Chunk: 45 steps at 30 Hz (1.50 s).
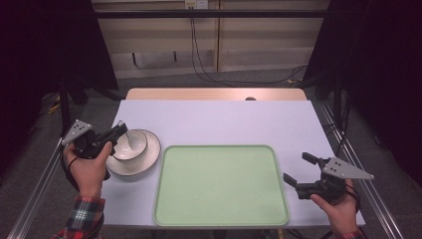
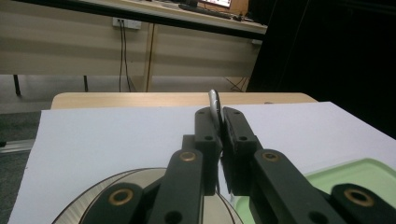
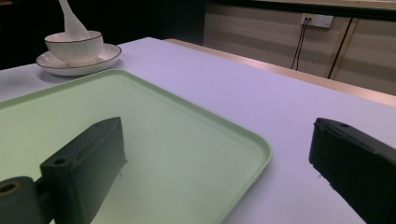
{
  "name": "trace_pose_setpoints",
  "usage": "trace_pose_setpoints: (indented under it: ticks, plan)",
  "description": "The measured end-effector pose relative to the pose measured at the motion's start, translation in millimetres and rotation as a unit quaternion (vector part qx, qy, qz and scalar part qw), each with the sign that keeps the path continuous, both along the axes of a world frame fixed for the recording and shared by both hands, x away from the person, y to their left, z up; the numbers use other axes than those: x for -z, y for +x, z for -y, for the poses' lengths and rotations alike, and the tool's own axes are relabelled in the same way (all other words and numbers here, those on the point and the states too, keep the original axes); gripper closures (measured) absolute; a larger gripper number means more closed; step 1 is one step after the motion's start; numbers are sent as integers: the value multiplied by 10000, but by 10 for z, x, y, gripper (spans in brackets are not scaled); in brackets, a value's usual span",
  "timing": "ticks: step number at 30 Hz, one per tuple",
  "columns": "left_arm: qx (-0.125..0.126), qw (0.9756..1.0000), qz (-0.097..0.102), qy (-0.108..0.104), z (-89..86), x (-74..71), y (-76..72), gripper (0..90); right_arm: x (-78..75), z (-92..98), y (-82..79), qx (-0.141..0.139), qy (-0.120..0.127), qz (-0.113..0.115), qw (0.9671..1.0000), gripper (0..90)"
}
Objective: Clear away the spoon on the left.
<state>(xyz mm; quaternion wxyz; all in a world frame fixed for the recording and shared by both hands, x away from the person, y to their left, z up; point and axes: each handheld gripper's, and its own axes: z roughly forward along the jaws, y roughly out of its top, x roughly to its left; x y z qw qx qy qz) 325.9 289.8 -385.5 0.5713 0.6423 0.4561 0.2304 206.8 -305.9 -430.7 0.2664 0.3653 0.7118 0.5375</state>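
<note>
At the left of the table a white bowl point(image 1: 134, 147) with a dark rim stands on a matching plate point(image 1: 144, 167). A white spoon point(image 1: 128, 142) rests with its scoop in the bowl and its handle rising to the left. My left gripper point(image 1: 121, 129) is shut on that handle; the handle's end point(image 2: 214, 99) sticks up between the closed jaws of the left gripper point(image 2: 218, 116). My right gripper point(image 1: 298, 168) stays open and holds nothing at the right edge of the green tray point(image 1: 221, 184). From the right gripper point(image 3: 219, 140) I see the bowl point(image 3: 74, 46) and spoon point(image 3: 70, 21) far off.
The pale green tray point(image 3: 163, 116) lies bare in the front middle of the lilac tabletop point(image 1: 219, 122). A wooden strip point(image 1: 214, 93) runs along the far edge. Metal rails flank the table, and cables hang down the back wall.
</note>
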Motion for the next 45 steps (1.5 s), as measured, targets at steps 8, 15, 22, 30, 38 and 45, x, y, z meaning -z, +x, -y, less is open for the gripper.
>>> trace_pose_setpoints:
  ticks: [8,15,22,30,38,45]
  plan:
    - [169,9998,51,-67,55,-145,-13,857,3,-3,5,11,-15,9,10000,33]
    - [351,9993,78,-72,115,-267,-10,857,3,-1,5,25,-14,5,10000,33]
    - [537,9984,74,-130,199,-345,-12,857,4,-8,5,-3,-7,0,10000,33]
    - [785,9967,25,-183,317,-365,-44,857,3,-7,2,-12,-4,-1,10000,33]
    - [1012,9946,-52,-236,417,-331,-66,857,5,-10,3,0,-21,11,10000,33]
    - [1220,9918,-122,-358,516,-253,-87,856,6,-10,2,-6,-25,4,10000,33]
